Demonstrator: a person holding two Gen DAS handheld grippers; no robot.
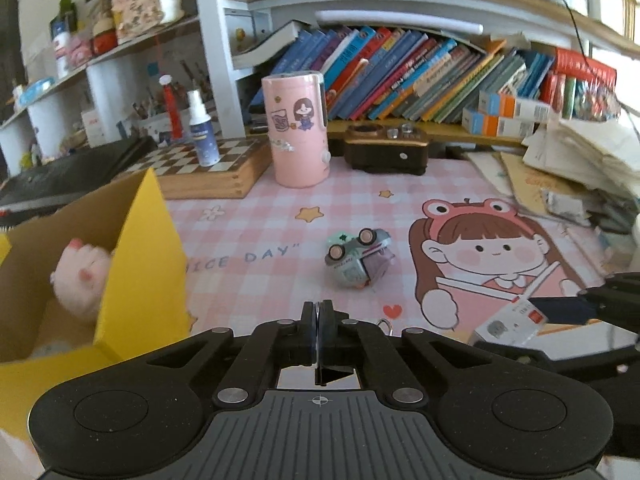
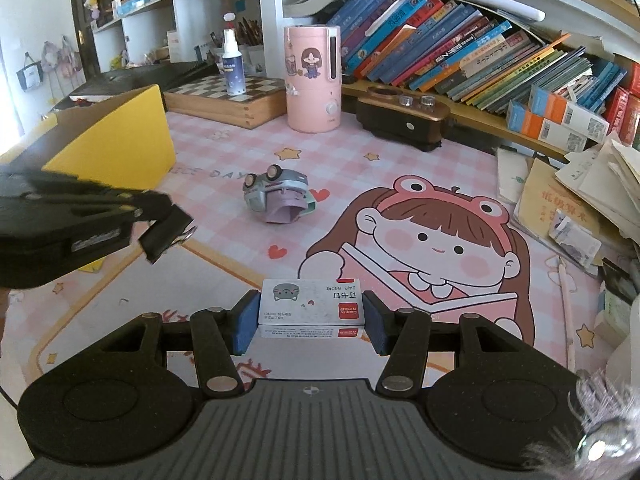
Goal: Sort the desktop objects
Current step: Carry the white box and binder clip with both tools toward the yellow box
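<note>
Pink checked mat (image 2: pixel 224 152); left fingers (image 1: pixel 319 320) pressed together, empty; right fingers (image 2: pixel 248 312) clamping flat staple box (image 2: pixel 312 306).

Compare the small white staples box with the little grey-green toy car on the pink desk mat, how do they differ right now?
The small white staples box is clamped between the right gripper pads, while the little grey-green toy car lies free on the pink desk mat. The box is flat-sided with printed labels; the car is rounded with wheels. The box sits level in the grip; the car lies tipped, wheels up. Neither is in the yellow cardboard box yet.
</note>
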